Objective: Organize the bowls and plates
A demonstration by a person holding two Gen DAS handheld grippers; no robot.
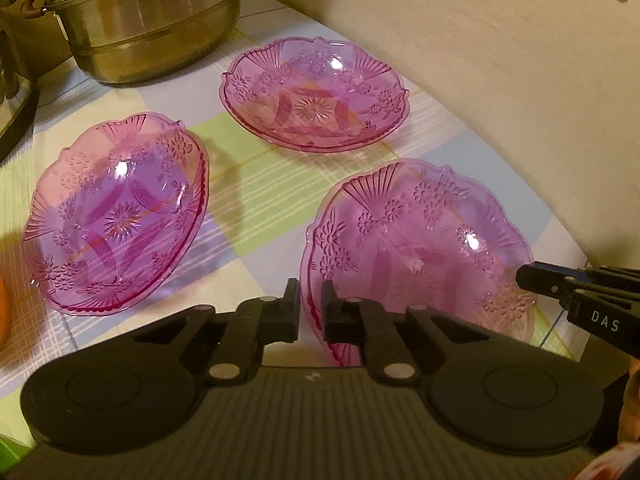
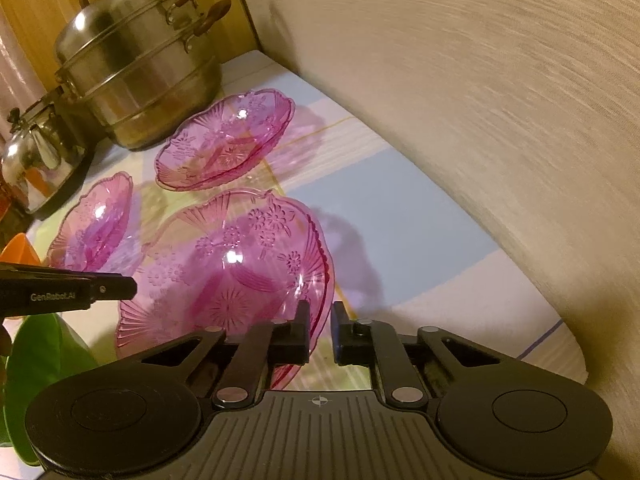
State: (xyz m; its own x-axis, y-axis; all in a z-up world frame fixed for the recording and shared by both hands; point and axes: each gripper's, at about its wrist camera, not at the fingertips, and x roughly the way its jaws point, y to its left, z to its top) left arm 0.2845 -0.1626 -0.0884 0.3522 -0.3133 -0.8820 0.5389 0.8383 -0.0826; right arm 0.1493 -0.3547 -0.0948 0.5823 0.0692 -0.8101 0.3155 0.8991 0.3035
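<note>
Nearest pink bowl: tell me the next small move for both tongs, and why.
Probably lift the nearest pink bowl slightly, level, then carry it toward the far bowl. The left tongs and right tongs each straddle opposite rim edges with a narrow gap, and all three bowls sit separately, unstacked, on the checked cloth.

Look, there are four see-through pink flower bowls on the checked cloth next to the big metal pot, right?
Not four: three. The left wrist view shows three see-through pink flower-patterned bowls, one near the left edge, one at the back and one nearest the grippers. They do sit on the checked cloth, next to the big metal steamer pot.
</note>
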